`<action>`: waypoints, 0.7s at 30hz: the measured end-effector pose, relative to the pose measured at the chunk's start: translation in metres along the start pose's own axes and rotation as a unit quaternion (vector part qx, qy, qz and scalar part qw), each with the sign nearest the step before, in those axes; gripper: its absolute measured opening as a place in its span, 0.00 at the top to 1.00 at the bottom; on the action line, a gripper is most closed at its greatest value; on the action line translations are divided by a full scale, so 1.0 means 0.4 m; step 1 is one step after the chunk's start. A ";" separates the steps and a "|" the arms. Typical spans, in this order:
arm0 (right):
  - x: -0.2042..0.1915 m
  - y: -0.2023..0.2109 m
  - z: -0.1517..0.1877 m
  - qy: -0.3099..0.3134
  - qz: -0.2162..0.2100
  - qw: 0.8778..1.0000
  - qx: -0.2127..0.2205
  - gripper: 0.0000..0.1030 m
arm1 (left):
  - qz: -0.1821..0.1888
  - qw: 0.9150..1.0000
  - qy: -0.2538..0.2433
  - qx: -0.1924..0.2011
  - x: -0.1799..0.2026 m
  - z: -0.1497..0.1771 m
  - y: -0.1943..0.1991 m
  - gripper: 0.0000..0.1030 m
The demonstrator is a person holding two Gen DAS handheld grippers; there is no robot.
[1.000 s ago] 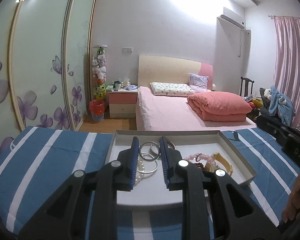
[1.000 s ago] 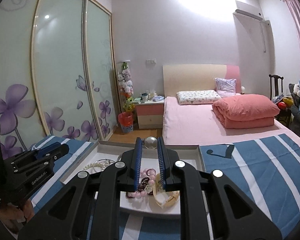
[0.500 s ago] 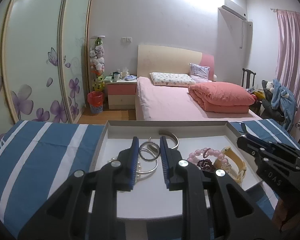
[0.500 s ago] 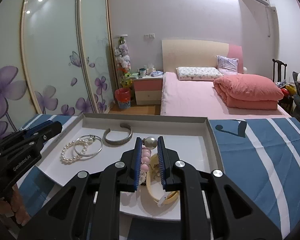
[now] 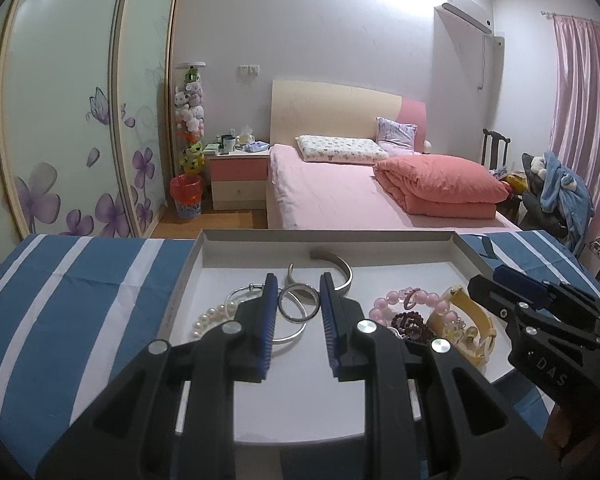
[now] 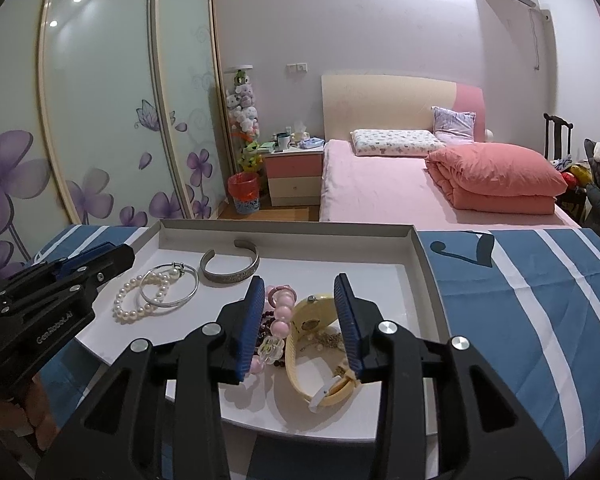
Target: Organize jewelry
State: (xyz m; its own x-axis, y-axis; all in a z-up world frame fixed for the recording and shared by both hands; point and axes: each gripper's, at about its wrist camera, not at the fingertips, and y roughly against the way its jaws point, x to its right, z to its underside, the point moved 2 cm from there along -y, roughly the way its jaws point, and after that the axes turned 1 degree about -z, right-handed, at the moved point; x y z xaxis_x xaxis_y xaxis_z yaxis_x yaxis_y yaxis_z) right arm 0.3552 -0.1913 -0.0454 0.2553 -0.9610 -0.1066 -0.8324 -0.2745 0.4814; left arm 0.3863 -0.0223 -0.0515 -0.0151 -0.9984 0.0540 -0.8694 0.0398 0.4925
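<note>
Lying in our tray (image 6: 422, 264), bangle (image 5: 296, 308) and pearls (image 6: 140, 300) sit left, beads (image 6: 282, 312) and watch (image 6: 312, 324) right. Left gripper (image 5: 298, 312) and right gripper (image 6: 300, 312) gape, holding nothing. Bare floor stays nearside; cuff (image 6: 230, 268) behind.

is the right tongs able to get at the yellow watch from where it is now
Probably yes. The right tongs are open, and the yellow watch lies in the tray directly between the fingers with nothing covering it. The pink bead bracelet lies close beside it and might get caught too.

"DAS" on right tongs (image 5: 496, 280), "GenRobot.AI" on left tongs (image 6: 112, 256)
</note>
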 end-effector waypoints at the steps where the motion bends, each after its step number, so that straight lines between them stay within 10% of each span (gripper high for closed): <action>1: 0.000 0.001 0.001 -0.001 0.001 1.000 0.001 0.63 | 0.001 1.000 0.001 -0.001 -0.002 -0.003 -0.004 0.79; 21: 0.021 -0.002 0.002 -0.015 -0.003 1.000 0.002 0.61 | 0.018 0.999 0.026 -0.031 -0.004 0.005 -0.051 0.58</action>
State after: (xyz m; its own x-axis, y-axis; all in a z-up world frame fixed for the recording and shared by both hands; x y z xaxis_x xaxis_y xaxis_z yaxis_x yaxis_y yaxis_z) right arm 0.3575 -0.1992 -0.0474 0.2460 -0.9598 -0.1353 -0.8327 -0.2807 0.4772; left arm 0.4032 -0.0217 -0.0633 -0.0188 -0.9930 0.1164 -0.8365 0.0794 0.5422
